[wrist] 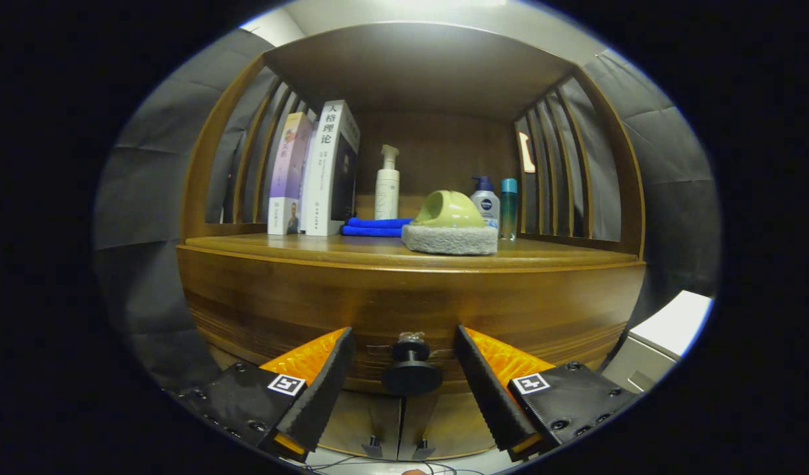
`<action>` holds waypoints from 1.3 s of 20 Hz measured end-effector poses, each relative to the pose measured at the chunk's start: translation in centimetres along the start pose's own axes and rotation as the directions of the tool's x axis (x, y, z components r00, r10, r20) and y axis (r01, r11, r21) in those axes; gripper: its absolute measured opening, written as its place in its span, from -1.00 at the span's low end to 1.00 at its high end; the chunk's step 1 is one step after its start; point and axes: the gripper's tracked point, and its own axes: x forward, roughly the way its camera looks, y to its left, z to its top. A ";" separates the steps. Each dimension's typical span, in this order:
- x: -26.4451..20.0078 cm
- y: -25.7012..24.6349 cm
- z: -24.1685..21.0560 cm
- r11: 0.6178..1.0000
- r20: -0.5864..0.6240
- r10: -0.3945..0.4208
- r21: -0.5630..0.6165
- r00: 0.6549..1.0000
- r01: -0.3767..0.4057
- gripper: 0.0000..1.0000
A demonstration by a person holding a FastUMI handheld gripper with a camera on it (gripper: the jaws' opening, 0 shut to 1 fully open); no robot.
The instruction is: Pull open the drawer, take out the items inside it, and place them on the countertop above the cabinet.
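The gripper [404,349] stood wide, its fingers flanking the dark drawer knob [411,371] without touching it. Above, the countertop [299,249] was crowded — two books [315,173], a folded blue cloth [375,227], a green-handled scrubbing pad [451,227] and three bottles [487,201].

The wooden drawer front [411,300], brown with a glossy horizontal grain, stands closed, flush under the surface's edge. Its round dark knob [411,369] juts out on a short stem, right between the two fingers of the tongs [404,353], which stand spread apart with a gap on each side of it. The brown wooden surface [351,251] runs flat above the drawer, beyond and above the tongs.
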 end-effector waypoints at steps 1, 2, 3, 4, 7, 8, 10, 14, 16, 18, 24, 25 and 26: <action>-0.7 -0.2 0.9 1.000 0.012 0.006 0.000 1.000 -0.006 0.96; -1.7 -0.6 2.1 1.000 0.032 0.012 0.003 0.999 -0.012 0.96; -2.7 -0.9 3.4 1.000 0.055 0.017 0.007 0.998 -0.017 0.95; -4.0 -1.5 5.0 1.000 0.081 0.020 0.011 0.997 -0.021 0.95; -7.9 -2.8 8.4 0.999 0.122 0.038 0.010 0.992 -0.040 0.95; -9.2 -3.1 9.2 0.999 0.121 0.053 0.008 0.991 -0.054 0.95; -11.9 -4.0 10.7 0.998 0.136 0.067 -0.006 0.988 -0.067 0.95; -16.5 -6.7 13.2 0.999 0.189 0.048 -0.001 0.981 -0.049 0.95; -18.3 -8.0 14.2 0.999 0.210 0.029 0.018 0.977 -0.033 0.95; -20.0 -9.3 15.0 0.999 0.229 0.012 0.028 0.973 -0.019 0.95; -23.8 -11.8 15.2 1.000 0.247 -0.001 0.019 0.969 -0.004 0.95; -24.1 -12.3 15.0 1.000 0.242 -0.005 0.019 0.970 0.000 0.95; -24.3 -12.7 14.9 1.000 0.237 -0.009 0.025 0.971 0.003 0.95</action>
